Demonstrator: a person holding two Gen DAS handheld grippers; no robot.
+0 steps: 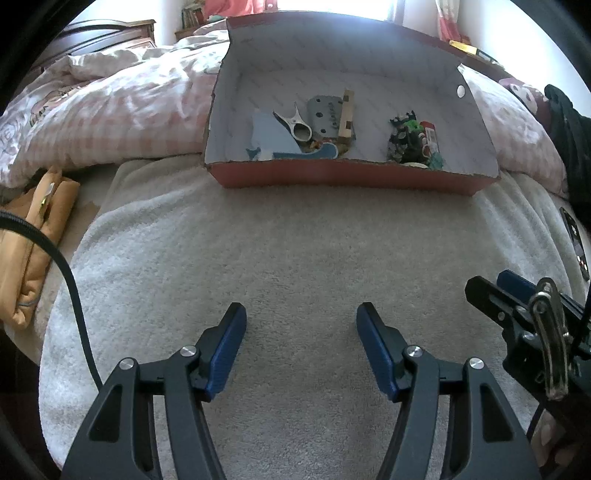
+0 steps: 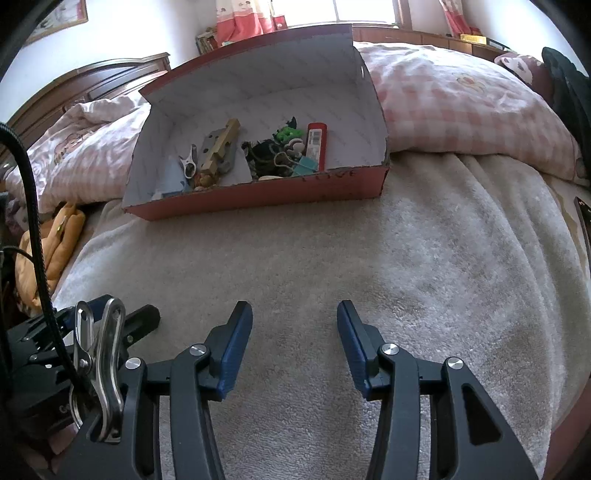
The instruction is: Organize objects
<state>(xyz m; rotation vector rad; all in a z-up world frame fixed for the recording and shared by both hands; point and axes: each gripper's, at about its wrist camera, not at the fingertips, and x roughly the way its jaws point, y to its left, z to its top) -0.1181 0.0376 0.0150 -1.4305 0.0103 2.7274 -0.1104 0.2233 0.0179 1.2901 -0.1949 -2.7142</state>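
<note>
One red cardboard box on one grey towel, two grippers above it – left gripper, right gripper; inside the box, one metal opener, one wooden block, one grey plate, one red lighter – one orange pouch alongside

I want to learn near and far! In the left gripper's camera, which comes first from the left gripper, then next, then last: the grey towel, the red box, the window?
1. The grey towel, right under the left gripper.
2. The red box, across the towel, ahead.
3. The window, bright, at the very top behind the box.
</note>
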